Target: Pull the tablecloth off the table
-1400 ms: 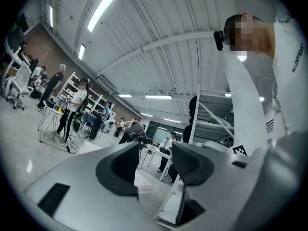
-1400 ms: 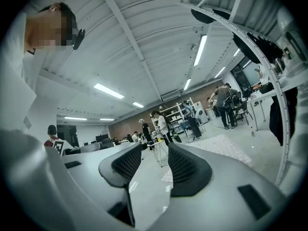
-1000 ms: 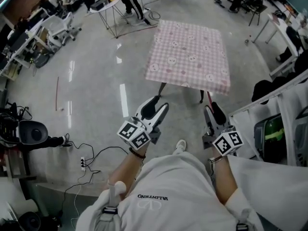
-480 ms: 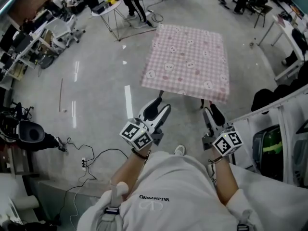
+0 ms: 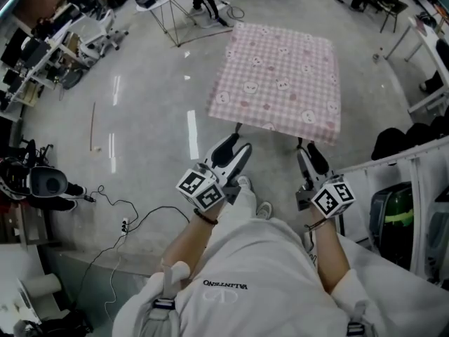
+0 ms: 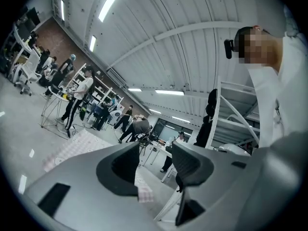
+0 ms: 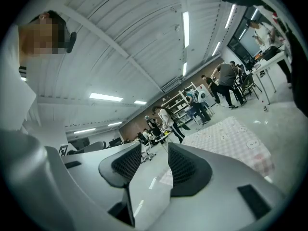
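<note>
- The pink checked tablecloth printed with small cartoon faces [image 5: 280,83] is spread flat over the small dark-legged table [image 5: 237,128]. Its near hem hangs down over the legs, and nothing is seen standing on it.
- The left gripper [image 5: 234,150] is held just short of that near hem, toward the cloth's near left corner. Its jaws are parted and nothing lies between them, which is judged to be readiness for a pinch on the hem.
- The right gripper [image 5: 307,153] is held just short of the same hem, toward the near right corner. Its jaws are parted by a narrower gap and are likewise empty.
- The two grippers are spaced roughly as wide as the cloth's near edge. This is judged to be so that both corners can be taken and the cloth drawn off evenly.
- In the left gripper view the cloth [image 6: 72,146] lies beyond the open jaws [image 6: 154,162], apart from them. The same is seen in the right gripper view [image 7: 231,134].
- The cloth is not yet touched, so the pull is judged not begun.
</note>
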A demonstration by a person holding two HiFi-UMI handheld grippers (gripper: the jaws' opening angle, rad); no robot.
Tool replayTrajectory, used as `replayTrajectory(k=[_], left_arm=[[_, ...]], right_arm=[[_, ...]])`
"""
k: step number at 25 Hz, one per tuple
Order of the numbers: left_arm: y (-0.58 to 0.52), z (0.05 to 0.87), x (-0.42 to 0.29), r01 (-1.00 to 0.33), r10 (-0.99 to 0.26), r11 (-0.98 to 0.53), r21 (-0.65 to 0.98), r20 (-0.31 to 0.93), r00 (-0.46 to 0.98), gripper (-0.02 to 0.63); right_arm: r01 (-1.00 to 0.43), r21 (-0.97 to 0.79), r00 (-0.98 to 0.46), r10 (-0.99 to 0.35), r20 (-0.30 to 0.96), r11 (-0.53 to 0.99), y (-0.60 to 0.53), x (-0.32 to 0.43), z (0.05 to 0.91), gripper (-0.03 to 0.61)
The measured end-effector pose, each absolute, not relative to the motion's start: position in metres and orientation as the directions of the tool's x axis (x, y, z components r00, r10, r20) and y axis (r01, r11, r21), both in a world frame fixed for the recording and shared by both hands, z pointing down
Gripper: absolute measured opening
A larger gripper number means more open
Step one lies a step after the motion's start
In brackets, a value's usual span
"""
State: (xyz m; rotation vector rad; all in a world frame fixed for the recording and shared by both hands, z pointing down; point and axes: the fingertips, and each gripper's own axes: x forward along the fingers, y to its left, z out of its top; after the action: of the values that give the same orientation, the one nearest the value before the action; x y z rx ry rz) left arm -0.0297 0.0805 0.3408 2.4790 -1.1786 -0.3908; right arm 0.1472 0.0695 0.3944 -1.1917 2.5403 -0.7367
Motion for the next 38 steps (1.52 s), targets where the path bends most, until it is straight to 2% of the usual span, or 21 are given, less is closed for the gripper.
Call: replayTrajectory(k=[11, 21, 27, 33, 38], left_arm=[[0.041, 0.407, -0.045, -0.628, -0.771, -0.535, 0.565, -0.022, 0.637, 0.207], [-0.017, 0.5, -0.055, -0.43, -0.721, -0.411, 0.804, 0.002, 0.693, 0.201], [-0.051, 0.544, -0.047, -0.32, -0.685, -0.338, 0.885, 0.001, 0.728, 0.201], [-0.07, 0.6, -0.052, -0.267, -0.651, -0.265, 0.926, 0.033, 0.758, 0.201], [-0.085, 0.638, -0.047, -0.207, -0.659, -0.161, 0.965, 0.051, 0.751, 0.201]], right_arm=[[-0.62, -0.626, -0.648, -0.759, 0.066, 0.474, 0.031, 0.127, 0.437, 0.186], [-0.567, -0.759, -0.613, -0.779, 0.131, 0.319, -0.021, 0.103, 0.489, 0.187], [-0.513, -0.844, -0.568, -0.799, 0.197, 0.156, -0.053, 0.101, 0.546, 0.187], [-0.467, -0.884, -0.497, -0.825, 0.268, -0.006, -0.069, 0.1, 0.604, 0.186], [-0.458, -0.886, -0.486, -0.816, 0.314, -0.069, -0.083, 0.108, 0.64, 0.186]])
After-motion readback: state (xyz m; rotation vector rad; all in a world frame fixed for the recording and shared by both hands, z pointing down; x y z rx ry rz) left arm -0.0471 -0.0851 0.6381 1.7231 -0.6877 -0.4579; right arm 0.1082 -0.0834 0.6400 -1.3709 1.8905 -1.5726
